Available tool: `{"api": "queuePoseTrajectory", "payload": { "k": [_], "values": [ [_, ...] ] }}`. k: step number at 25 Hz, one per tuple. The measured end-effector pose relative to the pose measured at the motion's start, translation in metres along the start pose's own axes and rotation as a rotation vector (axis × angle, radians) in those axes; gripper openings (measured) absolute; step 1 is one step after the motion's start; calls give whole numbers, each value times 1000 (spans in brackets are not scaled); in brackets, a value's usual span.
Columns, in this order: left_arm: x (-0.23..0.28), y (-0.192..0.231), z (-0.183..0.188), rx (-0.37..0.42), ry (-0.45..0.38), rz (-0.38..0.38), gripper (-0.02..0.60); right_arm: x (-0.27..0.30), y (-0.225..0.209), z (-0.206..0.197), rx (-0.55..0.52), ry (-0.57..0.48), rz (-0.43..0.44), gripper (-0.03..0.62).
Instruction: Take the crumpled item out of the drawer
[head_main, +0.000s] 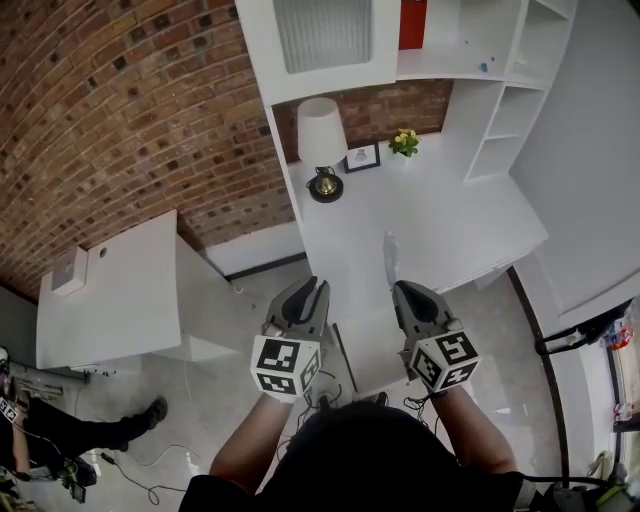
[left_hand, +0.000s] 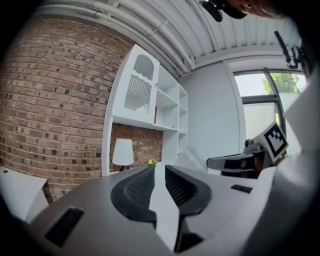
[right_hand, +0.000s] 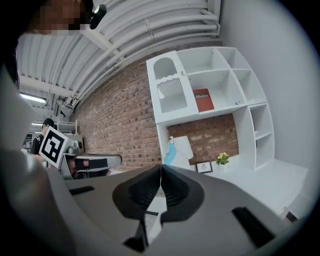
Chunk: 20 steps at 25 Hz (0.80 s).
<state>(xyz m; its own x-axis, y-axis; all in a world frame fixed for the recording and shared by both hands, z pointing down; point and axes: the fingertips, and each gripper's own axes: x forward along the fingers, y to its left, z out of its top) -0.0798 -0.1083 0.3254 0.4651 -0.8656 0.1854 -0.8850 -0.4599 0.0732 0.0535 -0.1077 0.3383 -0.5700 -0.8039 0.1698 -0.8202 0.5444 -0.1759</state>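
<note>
- the right gripper (head_main: 402, 290) is pressed together on the lower edge of the crumpled item (head_main: 390, 256), which stands up from its tips above the desk's (head_main: 450, 220) front edge.
- it looks thin, light and floppy; a pinch on 1 edge should do.
- the left gripper (head_main: 314, 288) is slightly spread, empty.
- open room ahead; a lamp (head_main: 322, 140) stands at the back left corner.

Crumpled item (right_hand: 169, 154) — lower end hidden between the right fingers (right_hand: 177, 192).

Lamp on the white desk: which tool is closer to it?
Left. The left tool points almost straight at the lamp; the right tool is off to the lamp's right.
</note>
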Motion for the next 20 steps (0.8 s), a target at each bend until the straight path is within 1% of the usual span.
{"api": "queuePoseTrajectory", "payload": {
  "k": [4, 8, 12, 20],
  "values": [
    [-7, -8, 18, 7, -48, -17, 63, -8, 4, 21, -4, -69, 2, 5],
    [-14, -10, 23, 13, -64, -24, 63, -14, 10, 32, -16, -104, -3, 5],
    [-16, -5, 26, 1, -71, -16, 63, -18, 10, 37, -24, -113, -10, 5],
    [-14, -2, 16, -14, -58, -11, 63, -17, 3, 29, -22, -100, -27, 5]
  ]
}}
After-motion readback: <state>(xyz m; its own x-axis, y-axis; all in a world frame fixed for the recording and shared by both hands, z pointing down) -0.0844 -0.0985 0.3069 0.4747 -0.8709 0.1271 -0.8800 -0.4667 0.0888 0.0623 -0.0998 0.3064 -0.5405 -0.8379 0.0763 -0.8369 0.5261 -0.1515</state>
